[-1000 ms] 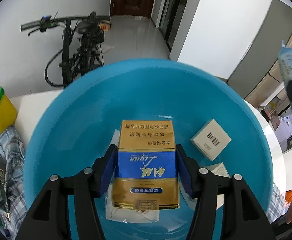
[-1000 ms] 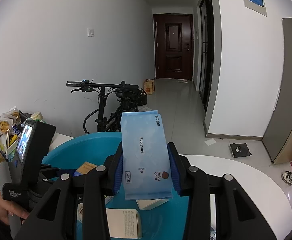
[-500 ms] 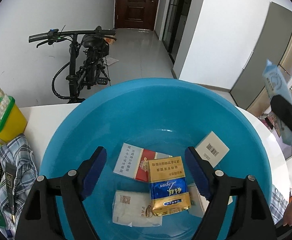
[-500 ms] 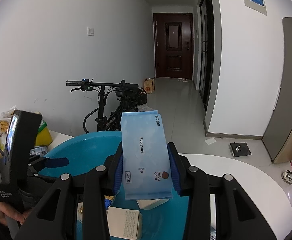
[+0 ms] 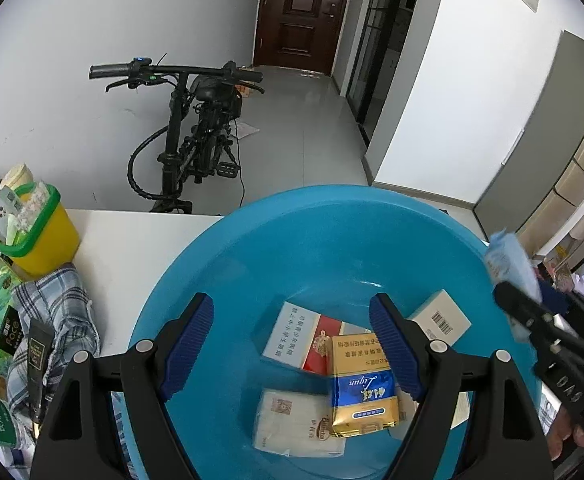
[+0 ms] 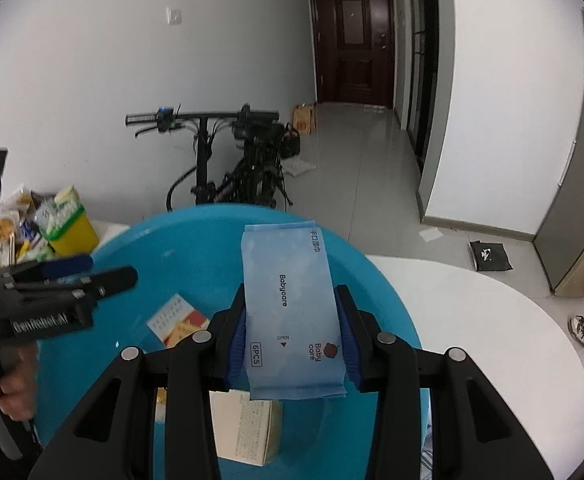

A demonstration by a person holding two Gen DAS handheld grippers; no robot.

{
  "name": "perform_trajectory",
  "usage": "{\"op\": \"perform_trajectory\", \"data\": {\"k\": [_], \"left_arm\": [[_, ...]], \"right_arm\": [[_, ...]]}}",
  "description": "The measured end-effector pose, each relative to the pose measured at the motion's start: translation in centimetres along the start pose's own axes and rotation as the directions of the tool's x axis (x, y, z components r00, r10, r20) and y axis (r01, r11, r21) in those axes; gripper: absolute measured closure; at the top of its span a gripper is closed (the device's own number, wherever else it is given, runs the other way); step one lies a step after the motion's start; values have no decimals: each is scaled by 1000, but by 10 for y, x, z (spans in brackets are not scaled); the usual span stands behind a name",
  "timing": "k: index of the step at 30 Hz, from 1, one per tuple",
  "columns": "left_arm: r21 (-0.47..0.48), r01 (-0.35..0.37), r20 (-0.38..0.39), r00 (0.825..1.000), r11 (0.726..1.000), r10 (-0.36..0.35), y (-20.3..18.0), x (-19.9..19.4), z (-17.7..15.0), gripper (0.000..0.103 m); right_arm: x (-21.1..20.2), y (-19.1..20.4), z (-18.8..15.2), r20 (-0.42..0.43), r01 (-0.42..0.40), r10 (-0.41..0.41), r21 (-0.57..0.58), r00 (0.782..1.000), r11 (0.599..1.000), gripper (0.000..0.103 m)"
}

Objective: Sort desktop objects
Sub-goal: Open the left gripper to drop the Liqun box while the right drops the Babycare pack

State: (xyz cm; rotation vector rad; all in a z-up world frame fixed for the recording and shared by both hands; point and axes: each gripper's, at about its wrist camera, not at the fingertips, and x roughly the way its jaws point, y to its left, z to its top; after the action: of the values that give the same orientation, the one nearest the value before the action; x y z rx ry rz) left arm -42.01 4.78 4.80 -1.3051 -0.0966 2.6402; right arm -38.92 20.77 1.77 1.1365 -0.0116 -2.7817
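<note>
Pale-blue Babycare wipes pack (image 6: 289, 312) (6PCS) upright, clamped in R gripper (image 6: 290, 344) over blue basin (image 6: 195, 240); L gripper (image 5: 292, 344) wide, empty above it.

Both views are aimed down-forward, close above the blue basin (image 5: 251, 264) (image 6: 376, 280); the bicycle (image 5: 195, 136) (image 6: 243, 160) toward 12 o'clock is shared, apparently from adjacent positions.

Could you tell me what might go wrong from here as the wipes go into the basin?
The right gripper holds the wipes pack only by its lower half, so it could flop or slip. The left gripper hangs open over the blue basin, so the two could collide.
</note>
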Motion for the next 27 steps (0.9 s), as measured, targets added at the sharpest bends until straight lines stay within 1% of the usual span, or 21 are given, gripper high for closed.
{"op": "perform_trajectory", "data": {"k": [4,9,12,21,23,24,25,27], "left_arm": [[2,2,-7,1000,1000,-2,-1,1,-1,21],[13,-3,1,1000,1000,3,-4,-1,-2,21],[8,-2,-1,1000,1000,2,-3,-1,-1,21],[18,2,-9,1000,1000,-2,-9,0,-4,21],[23,9,-6,1000,1000,-9,-10,0,-4,21],[24,9,-5,1000,1000,-9,-11,0,-4,21],[26,10,-6,1000,1000,-10,-12,0,-5,21],[32,15,-8,1000,999,-15,-14,1,-5,21]], "right_arm": [[11,-3,-4,-47,-25,25,8,999,1000,64],[26,1,-11,-129,-22,17,-40,992,999,64],[31,3,-13,-145,-22,15,-51,989,998,64],[31,-3,-11,-146,-24,18,-41,989,999,63],[31,-4,-10,-143,-27,22,-38,989,999,58],[31,-3,-10,-141,-25,20,-37,990,999,50],[31,-3,-10,-138,-22,17,-37,990,999,46],[30,-3,-9,-131,-16,11,-40,991,999,45]]}}
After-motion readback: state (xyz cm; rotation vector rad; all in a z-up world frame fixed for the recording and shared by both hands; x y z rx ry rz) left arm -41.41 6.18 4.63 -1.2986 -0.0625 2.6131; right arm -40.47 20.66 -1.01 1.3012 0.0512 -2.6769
